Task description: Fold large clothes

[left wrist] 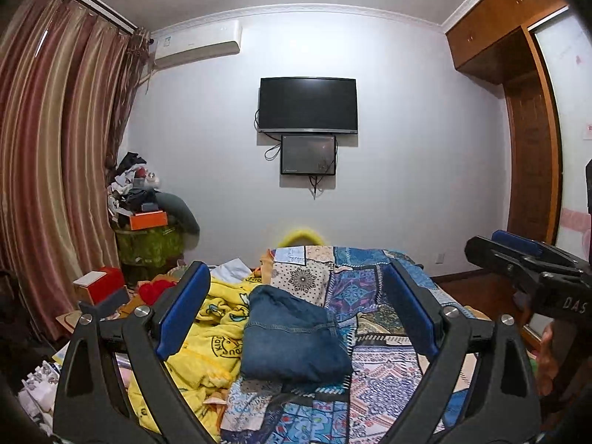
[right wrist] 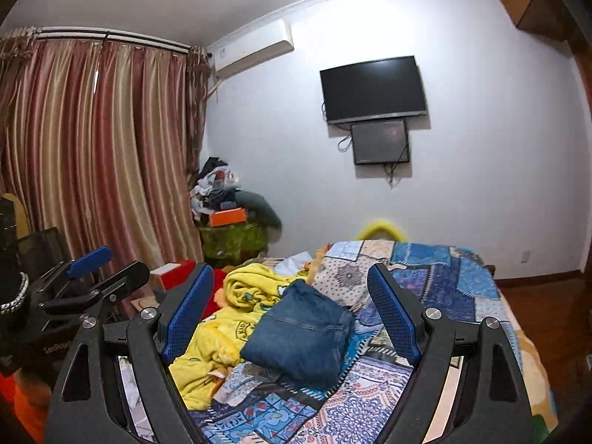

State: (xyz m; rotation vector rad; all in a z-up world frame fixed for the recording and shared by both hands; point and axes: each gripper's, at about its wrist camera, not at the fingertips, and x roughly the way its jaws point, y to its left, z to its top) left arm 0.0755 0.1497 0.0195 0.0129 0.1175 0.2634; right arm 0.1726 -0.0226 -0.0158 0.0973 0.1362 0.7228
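A folded pair of blue jeans lies as a compact bundle on the patchwork bedspread; it also shows in the right wrist view. My left gripper is open and empty, held above and short of the jeans. My right gripper is open and empty too, raised before the jeans. The right gripper shows at the right edge of the left view, the left gripper at the left of the right view.
A crumpled yellow blanket lies left of the jeans. A red box and clutter sit at the bed's left. A pile of clothes on a green stand is by the curtains. A TV hangs on the far wall.
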